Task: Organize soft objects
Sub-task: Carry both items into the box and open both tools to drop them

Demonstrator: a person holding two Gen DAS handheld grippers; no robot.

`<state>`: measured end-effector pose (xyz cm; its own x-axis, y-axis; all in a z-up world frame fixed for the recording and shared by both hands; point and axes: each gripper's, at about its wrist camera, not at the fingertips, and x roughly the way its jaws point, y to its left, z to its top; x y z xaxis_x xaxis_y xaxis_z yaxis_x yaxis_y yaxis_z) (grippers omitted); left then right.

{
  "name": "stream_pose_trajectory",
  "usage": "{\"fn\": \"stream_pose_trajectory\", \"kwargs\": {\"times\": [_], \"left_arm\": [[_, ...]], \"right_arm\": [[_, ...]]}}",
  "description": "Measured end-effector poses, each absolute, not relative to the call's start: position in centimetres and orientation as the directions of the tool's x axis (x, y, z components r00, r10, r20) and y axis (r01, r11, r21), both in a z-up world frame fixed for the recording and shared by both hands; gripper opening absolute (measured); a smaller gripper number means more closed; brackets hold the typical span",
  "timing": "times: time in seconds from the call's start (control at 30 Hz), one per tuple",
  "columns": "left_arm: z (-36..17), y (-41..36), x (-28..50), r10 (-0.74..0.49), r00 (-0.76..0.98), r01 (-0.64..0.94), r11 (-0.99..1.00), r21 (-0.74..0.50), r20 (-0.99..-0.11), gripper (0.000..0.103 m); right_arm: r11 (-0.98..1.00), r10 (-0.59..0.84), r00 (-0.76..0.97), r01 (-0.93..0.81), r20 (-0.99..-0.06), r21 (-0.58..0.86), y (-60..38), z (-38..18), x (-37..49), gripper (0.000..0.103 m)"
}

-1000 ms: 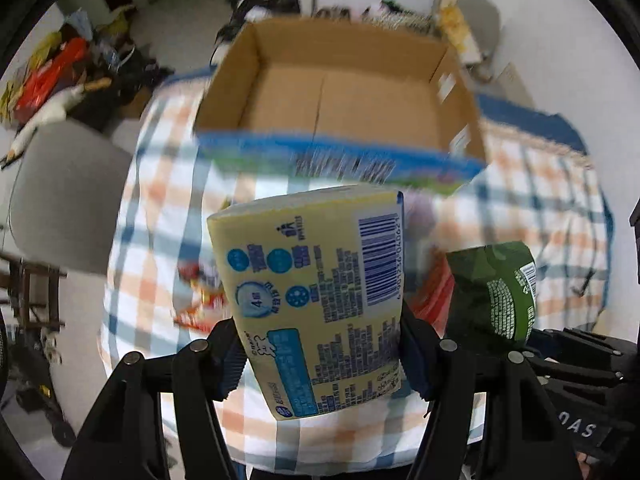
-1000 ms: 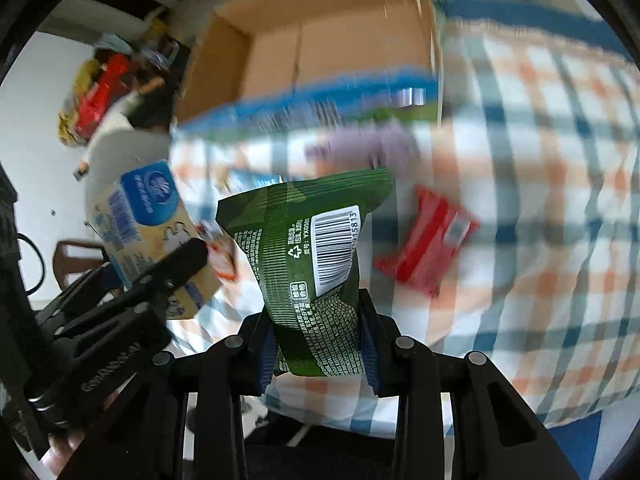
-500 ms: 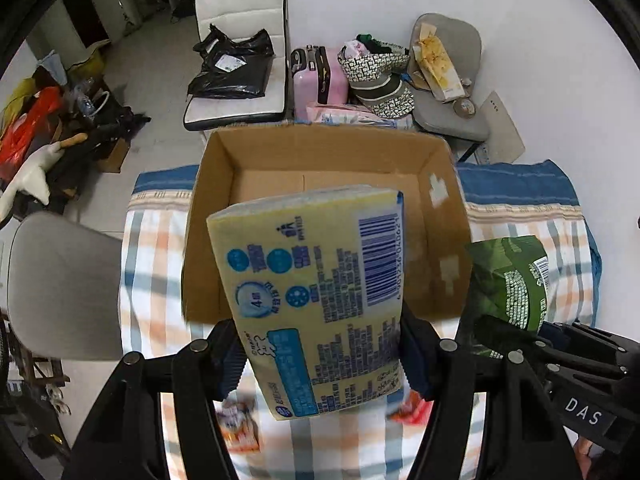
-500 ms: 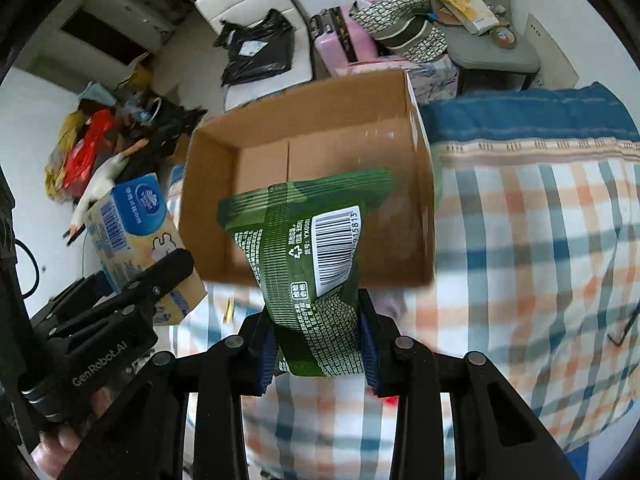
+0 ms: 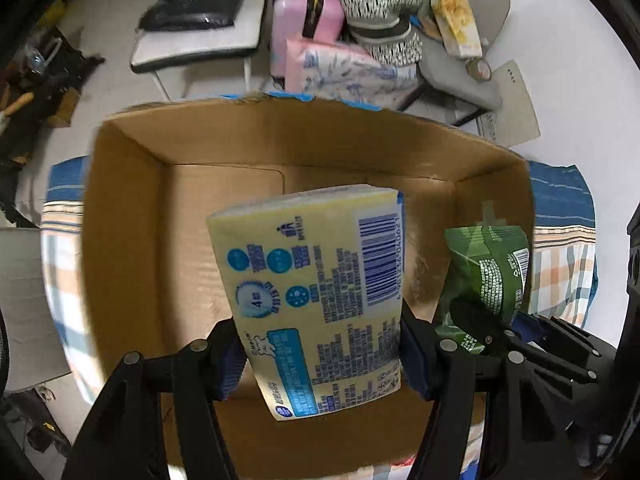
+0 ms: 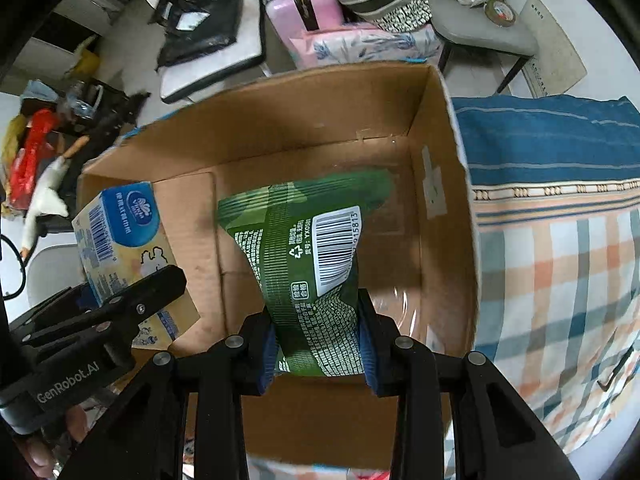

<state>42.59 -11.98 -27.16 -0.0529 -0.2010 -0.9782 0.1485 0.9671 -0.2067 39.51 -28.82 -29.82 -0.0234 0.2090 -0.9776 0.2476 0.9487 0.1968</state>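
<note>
Because the left gripper [image 5: 320, 354] pinches the yellow tissue pack [image 5: 316, 300] only across its lower end, the soft pack could tip or slide out crooked; in the left wrist view it hangs over the open cardboard box [image 5: 120, 240], with the green pouch [image 5: 486, 276] just beside it. From the right wrist view, the right gripper [image 6: 318, 340] squeezes that green pouch at its narrowed base above the box floor. Both packs sit close together, so releasing them at once risks one snagging the other gripper or landing on the box wall.
</note>
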Motion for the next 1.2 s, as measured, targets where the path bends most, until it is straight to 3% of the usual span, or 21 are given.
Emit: {"fn": "stream_pose_trajectory", "kwargs": {"times": [0.3,0.6,0.83,1.0,1.13,1.2], "left_arm": [[-31.1,-13.8,45.1,-0.196,-0.148,0.231,0.946,-0.226,-0.969,0.062],[-31.7,-14.2,45.5,-0.159,-0.144,0.252,0.949,-0.192,-0.977,0.062],[-30.4,-13.3,45.3,-0.155,-0.112,0.240,0.954,-0.178,-0.981,0.065],[-28.5,-11.9,44.2,-0.136,-0.055,0.228,0.963,-0.145,-0.989,0.084],[-26.8,-10.8,42.7,-0.127,-0.003,0.220,0.968,-0.124,-0.992,0.095],[-25.7,-10.3,41.4,-0.119,0.033,0.222,0.969,-0.109,-0.992,0.097]], "right_arm": [[0.958,0.177,-0.066,0.240,-0.982,0.157,-29.1,-33.3,42.5,0.037],[0.960,0.165,-0.091,0.242,-0.982,0.139,-29.5,-35.2,44.1,0.039],[0.962,0.144,-0.078,0.244,-0.987,0.121,-29.3,-34.0,43.7,0.056],[0.966,0.115,-0.060,0.241,-0.992,0.097,-28.7,-31.7,41.7,0.074],[0.970,0.090,-0.041,0.229,-0.995,0.079,-28.1,-30.1,39.6,0.095],[0.971,0.090,-0.032,0.223,-0.995,0.080,-27.5,-29.2,38.5,0.097]]}}
